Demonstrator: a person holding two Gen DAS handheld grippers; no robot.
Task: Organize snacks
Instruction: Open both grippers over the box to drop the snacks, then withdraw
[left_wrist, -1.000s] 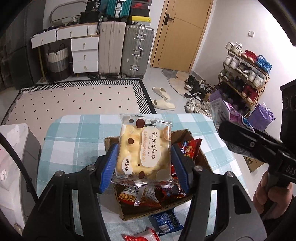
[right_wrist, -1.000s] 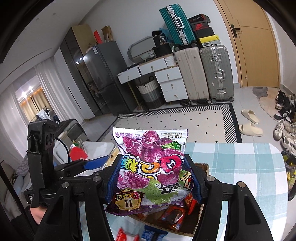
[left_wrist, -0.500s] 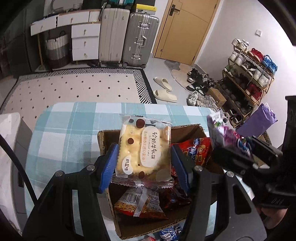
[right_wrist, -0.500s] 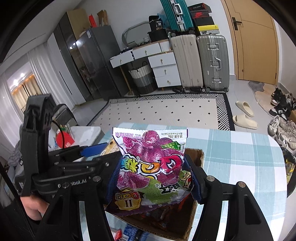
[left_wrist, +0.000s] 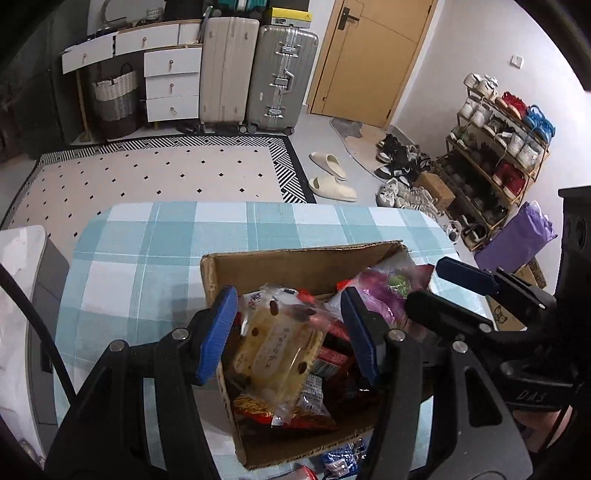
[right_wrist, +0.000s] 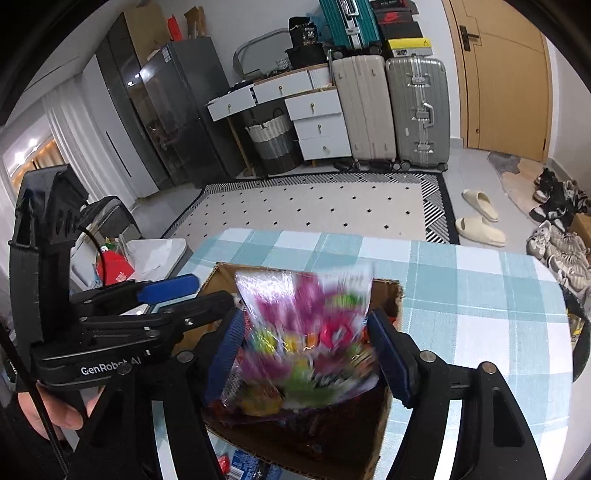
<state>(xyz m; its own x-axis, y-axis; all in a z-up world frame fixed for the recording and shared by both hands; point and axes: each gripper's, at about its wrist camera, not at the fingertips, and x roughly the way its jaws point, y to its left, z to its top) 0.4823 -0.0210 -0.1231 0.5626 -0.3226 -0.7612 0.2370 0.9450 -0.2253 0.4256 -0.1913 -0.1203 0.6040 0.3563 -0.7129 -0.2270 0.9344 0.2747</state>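
Over the cardboard box on the checked tablecloth, my left gripper stands apart around a tilted cracker packet dropping in, my right gripper's jaws opening beside the blurred purple chip bag.

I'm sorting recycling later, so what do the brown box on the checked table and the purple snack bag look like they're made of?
The brown open-topped box looks like plain matte corrugated cardboard: its torn top edge shows a wavy ragged line. The purple snack bag between the right claw's opening jaws looks like thin glossy plastic film, judging by its sheen and clear crimped top; it is blurred, so that is likely, not certain.
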